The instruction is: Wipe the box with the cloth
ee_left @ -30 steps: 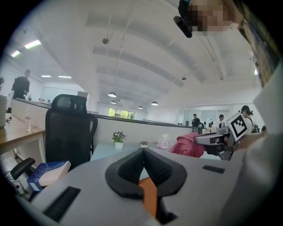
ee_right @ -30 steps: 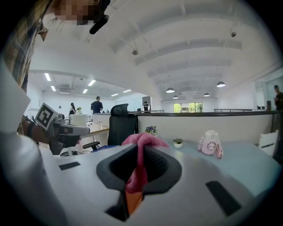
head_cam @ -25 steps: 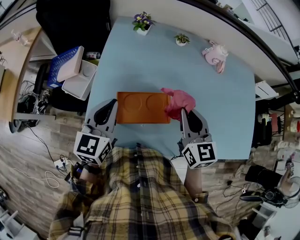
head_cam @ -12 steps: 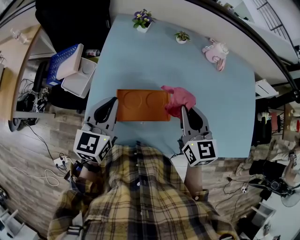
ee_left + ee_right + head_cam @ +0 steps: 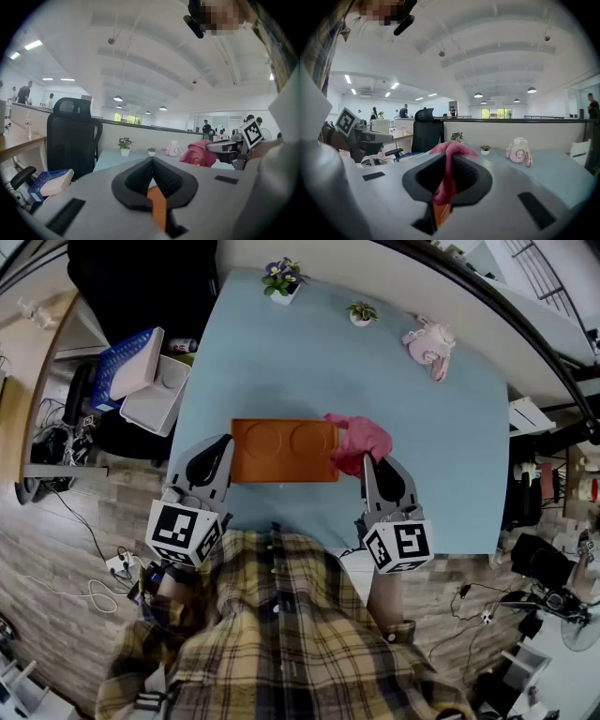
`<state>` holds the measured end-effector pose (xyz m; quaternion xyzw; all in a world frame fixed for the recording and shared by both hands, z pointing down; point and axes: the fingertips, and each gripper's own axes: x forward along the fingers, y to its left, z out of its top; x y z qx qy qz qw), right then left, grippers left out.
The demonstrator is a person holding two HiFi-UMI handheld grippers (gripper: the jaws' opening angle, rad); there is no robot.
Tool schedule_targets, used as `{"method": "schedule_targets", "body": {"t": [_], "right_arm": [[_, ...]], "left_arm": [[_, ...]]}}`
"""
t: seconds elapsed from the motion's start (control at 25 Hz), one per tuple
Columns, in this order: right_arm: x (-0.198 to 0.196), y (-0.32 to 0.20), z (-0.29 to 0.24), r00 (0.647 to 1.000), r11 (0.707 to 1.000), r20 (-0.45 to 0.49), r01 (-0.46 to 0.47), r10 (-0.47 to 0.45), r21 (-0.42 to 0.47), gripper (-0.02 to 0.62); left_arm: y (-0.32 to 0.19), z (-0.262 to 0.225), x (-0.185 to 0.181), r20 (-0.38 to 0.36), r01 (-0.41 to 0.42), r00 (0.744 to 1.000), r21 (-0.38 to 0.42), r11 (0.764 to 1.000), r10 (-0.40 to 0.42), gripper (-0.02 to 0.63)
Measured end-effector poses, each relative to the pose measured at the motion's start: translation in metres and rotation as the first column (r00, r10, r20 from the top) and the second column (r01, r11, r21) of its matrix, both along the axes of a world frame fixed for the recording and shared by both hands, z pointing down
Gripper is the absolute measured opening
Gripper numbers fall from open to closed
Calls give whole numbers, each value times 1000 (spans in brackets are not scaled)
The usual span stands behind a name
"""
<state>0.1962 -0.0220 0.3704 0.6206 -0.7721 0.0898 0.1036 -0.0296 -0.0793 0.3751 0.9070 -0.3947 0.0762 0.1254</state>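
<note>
Pink cloth stays clamped in the right gripper, against the box. The left gripper remains pressed together, empty. Nothing has moved.

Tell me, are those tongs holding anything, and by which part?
The right tongs pinch the pink cloth by its near edge. The left tongs are shut beside the orange box's left end; whether they nip its rim cannot be told.
</note>
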Motion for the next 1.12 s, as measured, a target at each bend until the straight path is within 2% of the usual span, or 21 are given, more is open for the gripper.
{"method": "schedule_targets", "body": {"t": [1.12], "right_arm": [[-4,1,3,1000,1000,0,12,-12,-22,37]], "left_arm": [[0,1,0,-6,0,1000,-5,1000,0,-9]]}}
